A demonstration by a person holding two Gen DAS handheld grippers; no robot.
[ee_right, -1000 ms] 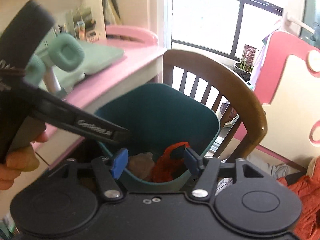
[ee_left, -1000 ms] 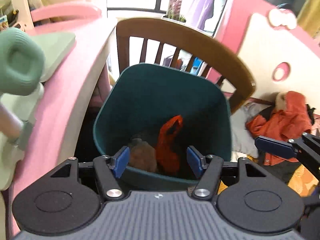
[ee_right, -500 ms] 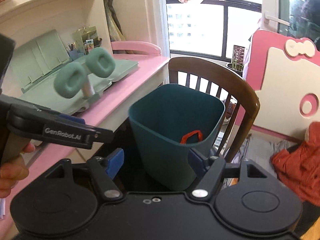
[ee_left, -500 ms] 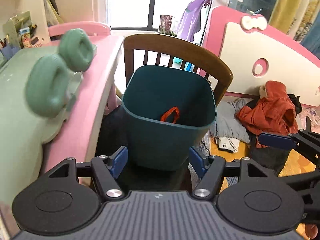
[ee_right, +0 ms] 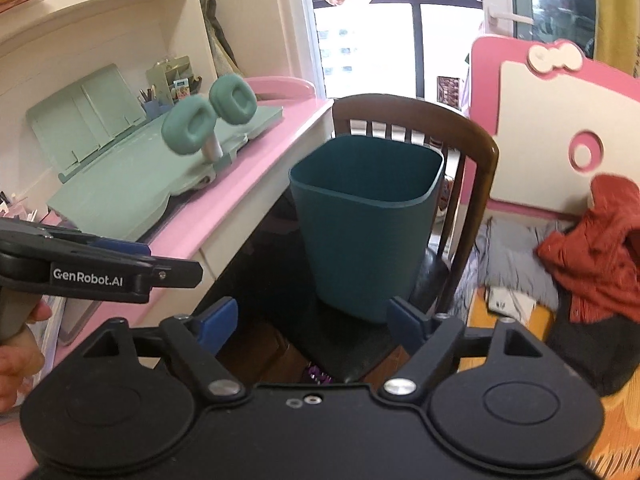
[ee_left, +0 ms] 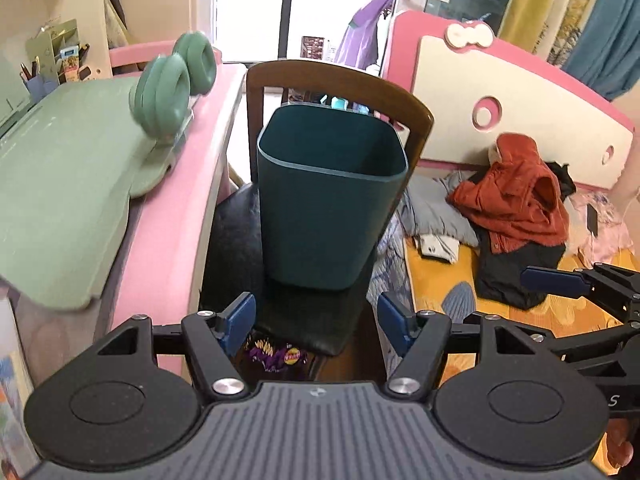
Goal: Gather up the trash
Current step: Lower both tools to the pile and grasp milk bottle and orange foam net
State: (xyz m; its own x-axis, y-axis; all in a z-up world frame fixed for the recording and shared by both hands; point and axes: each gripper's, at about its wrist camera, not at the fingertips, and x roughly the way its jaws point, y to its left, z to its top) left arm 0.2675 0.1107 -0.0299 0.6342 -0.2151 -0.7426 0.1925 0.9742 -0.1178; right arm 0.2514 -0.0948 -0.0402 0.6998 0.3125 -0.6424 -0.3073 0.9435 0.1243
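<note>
Both claws stood spread with nothing between their blue pads. At the bottom of the left wrist view, the left gripper (ee_left: 316, 326) hung with its jaws wide apart, framing the base of the teal bin (ee_left: 328, 200) and a purple wrapper (ee_left: 276, 354) lying on the dark floor just above the gripper body. The right gripper (ee_right: 310, 322) was equally wide in its own view, low in the frame, and one of its fingers (ee_left: 556, 280) jutted in from the right edge of the left view.

Centre frame, the bin stood upright on the black seat of a wooden chair (ee_left: 340, 80), whose curved back rose behind the rim. From this angle the inside of the bin was hidden, so its contents could not be told.

To the left ran a pink desk (ee_left: 176, 216) carrying a green board (ee_left: 68, 176) and green headphones (ee_left: 172, 80) on a stand. On the right of the frame, an orange-red garment (ee_left: 516, 196) lay heaped on a bed beneath a pink and cream headboard (ee_left: 520, 92). What looked like the same wrapper (ee_right: 318, 374) showed as a purple scrap at lower centre of the right view.
</note>
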